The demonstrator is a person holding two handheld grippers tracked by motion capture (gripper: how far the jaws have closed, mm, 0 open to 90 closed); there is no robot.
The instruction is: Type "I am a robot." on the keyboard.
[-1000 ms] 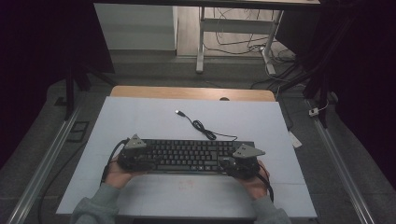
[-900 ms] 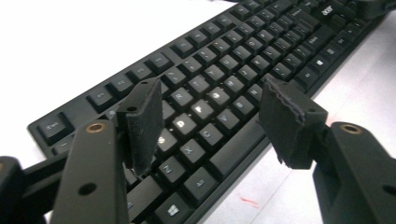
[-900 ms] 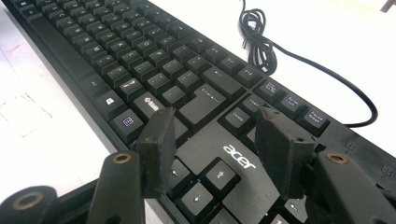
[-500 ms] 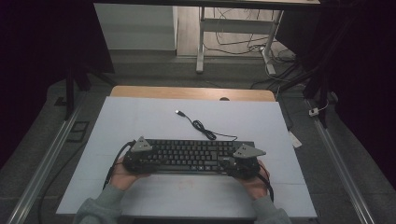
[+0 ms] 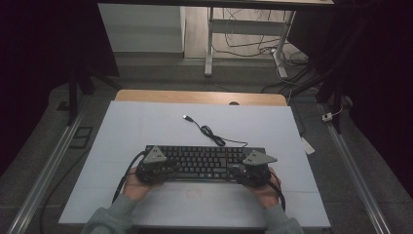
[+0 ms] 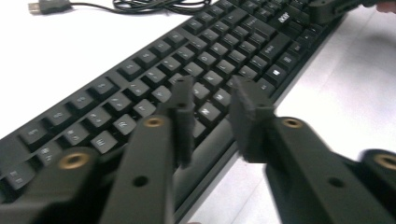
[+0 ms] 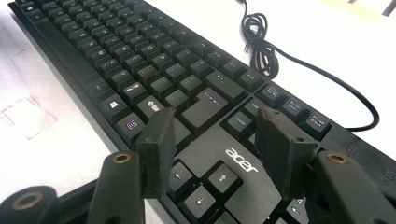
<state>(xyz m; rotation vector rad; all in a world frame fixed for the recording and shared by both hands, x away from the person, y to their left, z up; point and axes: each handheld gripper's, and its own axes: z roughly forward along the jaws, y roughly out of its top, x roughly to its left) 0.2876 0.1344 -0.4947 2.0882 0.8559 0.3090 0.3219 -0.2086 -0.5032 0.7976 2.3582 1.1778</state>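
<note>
High view: keyboard lies 9-to-3 on counter; L gripper & R gripper over its ends, fingers apart, holding nothing.

keyboard on table, cable behind it, grippers at both ends

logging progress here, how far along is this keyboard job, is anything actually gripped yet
Done: the black Acer keyboard lies flat on the white table, its cable loose behind it and the USB plug unconnected. In hand: the left gripper hovers over the keys at one end and the right gripper over the arrow keys, both open. Left: nothing is gripped; the goal isn't clear.
</note>
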